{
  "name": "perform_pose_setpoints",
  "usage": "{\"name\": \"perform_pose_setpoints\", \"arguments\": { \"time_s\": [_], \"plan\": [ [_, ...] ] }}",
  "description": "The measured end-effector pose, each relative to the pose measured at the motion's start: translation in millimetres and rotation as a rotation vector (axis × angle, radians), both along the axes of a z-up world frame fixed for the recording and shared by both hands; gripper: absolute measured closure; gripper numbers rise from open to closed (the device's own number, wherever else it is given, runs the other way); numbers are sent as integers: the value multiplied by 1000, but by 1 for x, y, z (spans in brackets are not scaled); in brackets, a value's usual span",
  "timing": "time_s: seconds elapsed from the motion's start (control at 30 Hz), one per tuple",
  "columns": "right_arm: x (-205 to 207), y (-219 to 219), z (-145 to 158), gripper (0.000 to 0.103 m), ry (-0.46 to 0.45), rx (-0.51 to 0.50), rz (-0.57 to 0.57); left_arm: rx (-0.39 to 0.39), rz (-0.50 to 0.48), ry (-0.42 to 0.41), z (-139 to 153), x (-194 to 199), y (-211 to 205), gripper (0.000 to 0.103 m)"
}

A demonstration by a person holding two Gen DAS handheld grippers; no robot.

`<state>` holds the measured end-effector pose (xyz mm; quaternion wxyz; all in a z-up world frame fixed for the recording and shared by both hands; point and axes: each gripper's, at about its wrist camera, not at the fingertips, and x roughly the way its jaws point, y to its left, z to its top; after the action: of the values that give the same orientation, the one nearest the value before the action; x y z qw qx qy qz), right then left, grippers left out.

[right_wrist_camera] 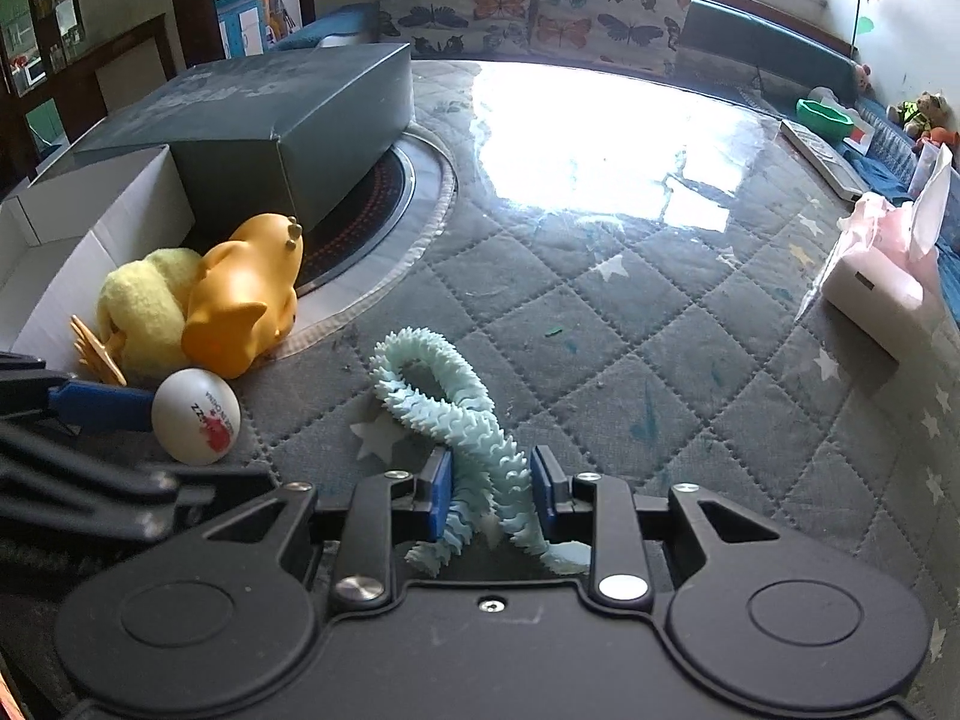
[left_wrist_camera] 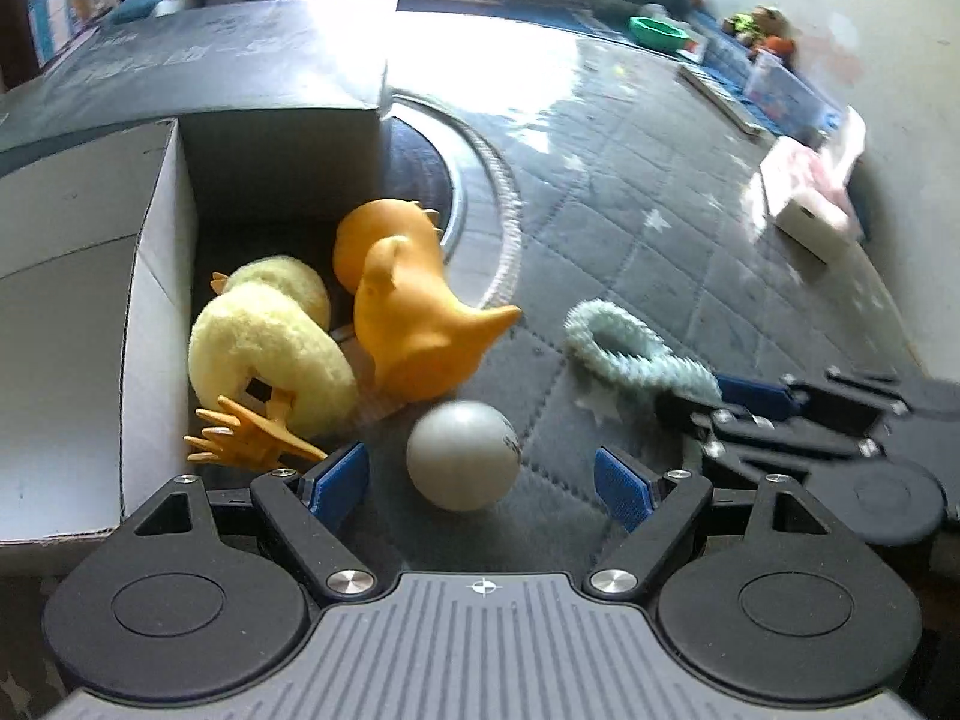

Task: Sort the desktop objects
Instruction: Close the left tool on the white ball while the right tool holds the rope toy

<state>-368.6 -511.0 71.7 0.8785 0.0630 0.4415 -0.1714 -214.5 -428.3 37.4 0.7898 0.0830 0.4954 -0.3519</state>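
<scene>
The left tool (left_wrist_camera: 480, 474) is open, with the light, round ball (left_wrist_camera: 463, 455) between its fingers; it may roll. The right tool (right_wrist_camera: 491, 483) squeezes the bendy, floppy mint snake toy (right_wrist_camera: 444, 396) near its tail end on the surface (right_wrist_camera: 600, 324).

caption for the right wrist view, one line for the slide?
Right gripper straddles a mint spiky toy on the quilted mat.

Right hand-held gripper (right_wrist_camera: 490, 492) apparently pinches pale-green spiky toy (right_wrist_camera: 456, 414) on quilted cloth (right_wrist_camera: 660, 324).
</scene>
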Motion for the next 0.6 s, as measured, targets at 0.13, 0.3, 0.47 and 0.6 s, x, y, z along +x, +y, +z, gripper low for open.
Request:
{"name": "perform_pose_setpoints", "arguments": {
  "time_s": [0.13,0.3,0.47,0.6],
  "plan": [
    [-1,0,0,77,-3,-1,1,-15,45,25,-3,8,-3,18],
    [0,1,0,76,1,-10,6,-11,51,18,-4,11,-6,26],
    [2,2,0,77,1,-15,6,-23,50,38,-3,18,-3,54],
    [2,4,0,77,-2,-13,8,-41,58,73,-3,25,1,63]
  ]
}}
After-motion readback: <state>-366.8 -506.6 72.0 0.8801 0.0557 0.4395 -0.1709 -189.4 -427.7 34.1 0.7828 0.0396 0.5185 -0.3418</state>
